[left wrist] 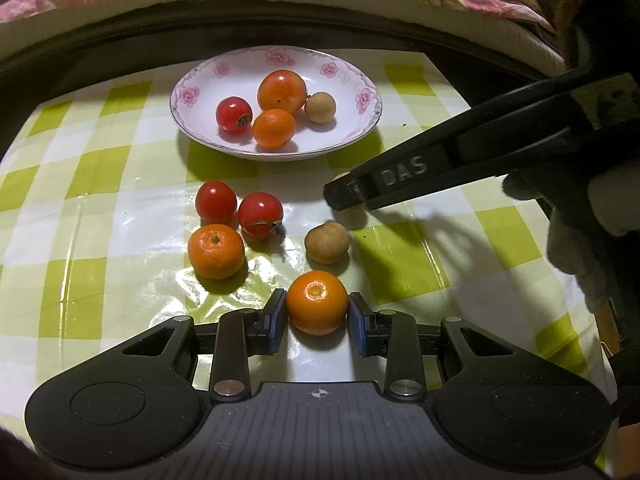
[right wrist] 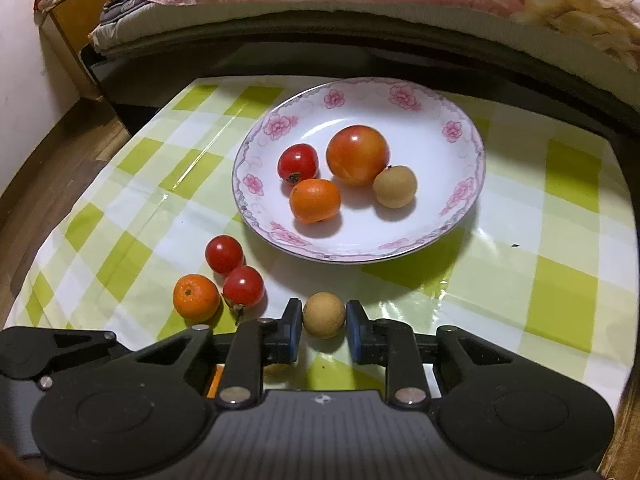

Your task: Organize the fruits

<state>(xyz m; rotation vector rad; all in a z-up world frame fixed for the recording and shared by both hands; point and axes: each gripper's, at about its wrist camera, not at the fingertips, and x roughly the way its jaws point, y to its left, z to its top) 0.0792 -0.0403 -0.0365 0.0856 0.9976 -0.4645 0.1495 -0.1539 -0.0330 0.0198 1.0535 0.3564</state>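
Left gripper clamps a small round orange mandarin. Right gripper has shut on a tan round longan. Lift both straight up; squeeze gently.

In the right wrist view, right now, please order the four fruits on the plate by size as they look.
1. big orange-red fruit
2. small orange
3. and 4. red tomato and brown round fruit look alike; I cannot rank them.
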